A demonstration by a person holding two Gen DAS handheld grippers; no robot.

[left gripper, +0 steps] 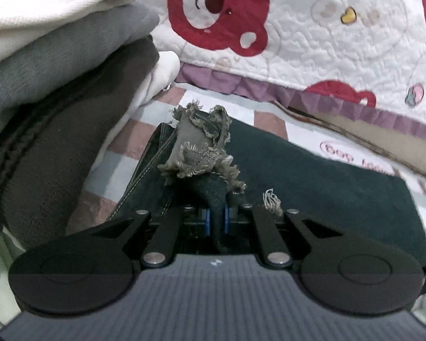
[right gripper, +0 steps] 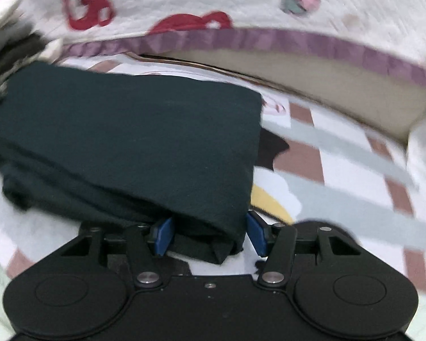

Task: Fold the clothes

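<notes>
A pair of dark jeans (left gripper: 312,182) lies folded on the checked bedsheet, its frayed hem (left gripper: 201,147) bunched up in front of the left gripper. My left gripper (left gripper: 216,221) is shut on the jeans fabric near the frayed hem, the blue pads pinching a fold. In the right wrist view the jeans (right gripper: 127,130) lie as a flat folded slab. My right gripper (right gripper: 210,236) is open, its blue pads (right gripper: 163,237) on either side of the near corner of the jeans, not pinching it.
A stack of folded clothes (left gripper: 56,91) in cream, grey and brown stands at the left. A quilted blanket with red bears (left gripper: 298,28) and purple trim (right gripper: 298,42) lies behind. The checked sheet (right gripper: 340,176) extends to the right.
</notes>
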